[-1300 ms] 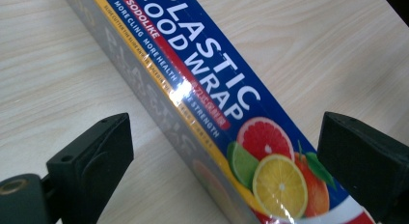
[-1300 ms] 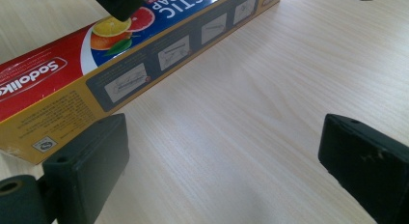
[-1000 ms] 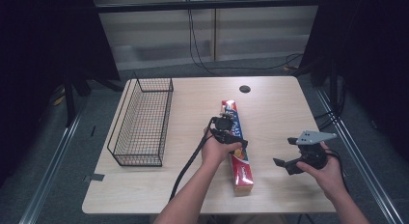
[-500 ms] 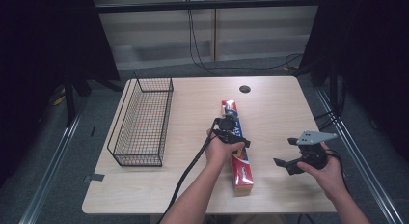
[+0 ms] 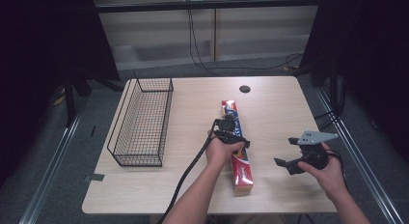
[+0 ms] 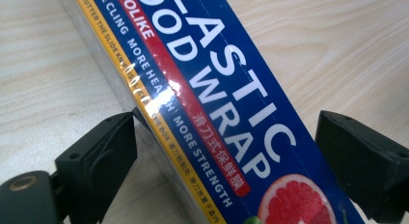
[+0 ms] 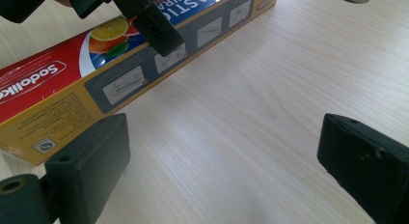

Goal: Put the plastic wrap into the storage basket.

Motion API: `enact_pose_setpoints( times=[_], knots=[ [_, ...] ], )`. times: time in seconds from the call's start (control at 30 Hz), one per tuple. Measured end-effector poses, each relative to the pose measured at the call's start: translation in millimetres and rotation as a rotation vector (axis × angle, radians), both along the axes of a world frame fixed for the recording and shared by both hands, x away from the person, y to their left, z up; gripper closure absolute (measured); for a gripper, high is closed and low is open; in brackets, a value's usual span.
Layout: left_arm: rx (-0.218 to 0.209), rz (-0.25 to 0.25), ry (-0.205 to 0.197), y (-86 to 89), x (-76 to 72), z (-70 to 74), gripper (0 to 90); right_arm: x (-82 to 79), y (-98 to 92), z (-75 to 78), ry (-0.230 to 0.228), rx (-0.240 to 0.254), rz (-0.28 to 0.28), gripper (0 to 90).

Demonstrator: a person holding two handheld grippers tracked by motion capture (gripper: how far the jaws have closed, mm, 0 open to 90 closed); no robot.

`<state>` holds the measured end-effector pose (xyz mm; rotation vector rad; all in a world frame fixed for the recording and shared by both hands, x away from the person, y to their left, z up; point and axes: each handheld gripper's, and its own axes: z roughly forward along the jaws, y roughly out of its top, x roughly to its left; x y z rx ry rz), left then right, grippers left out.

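Since a second ago your left gripper (image 6: 224,151) has been closing astride the wrap box (image 6: 231,113), not yet pinching (light, stiff, glossy: grip mid-length); right gripper (image 7: 224,156) gapes empty.

We log three views. High view: fixed above our side, facing forward and down on the whole table (image 5: 270,96). Left gripper view: very close, along its jaws onto the plastic wrap box (image 6: 217,113) between them. Right gripper view: low, near, facing across bare tabletop; shares that box (image 7: 96,64), beyond its jaws.
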<state>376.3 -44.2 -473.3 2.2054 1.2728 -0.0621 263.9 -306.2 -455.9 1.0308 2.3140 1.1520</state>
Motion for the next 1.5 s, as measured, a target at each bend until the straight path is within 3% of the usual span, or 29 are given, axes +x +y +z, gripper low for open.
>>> enact_pose_setpoints(
  times=[0.47, 0.77, 1.03, 1.23, 1.5],
  knots=[
    [0.055, 0.006, 0.052, 26.1, 0.8, 10.1, 23.1, 0.7, 0.2, 0.5, 0.002, 0.007, 0.000, 4.2],
    [0.118, 0.011, 0.054, 45.2, 2.9, 17.4, 30.4, 0.8, 0.6, 0.7, 0.001, 0.007, -0.001, 4.2],
    [0.145, 0.011, 0.055, 55.9, 5.5, 20.2, 33.6, 0.9, 0.5, 0.9, -0.001, 0.008, -0.002, 4.2],
    [0.150, 0.017, 0.061, 59.4, 6.5, 21.1, 35.1, 1.0, 0.8, 1.2, 0.000, 0.013, -0.004, 4.2],
    [0.215, 0.020, 0.055, 62.6, 6.8, 25.7, 38.5, 0.5, 1.2, 1.1, 0.001, 0.016, 0.002, 4.2]
  ],
)
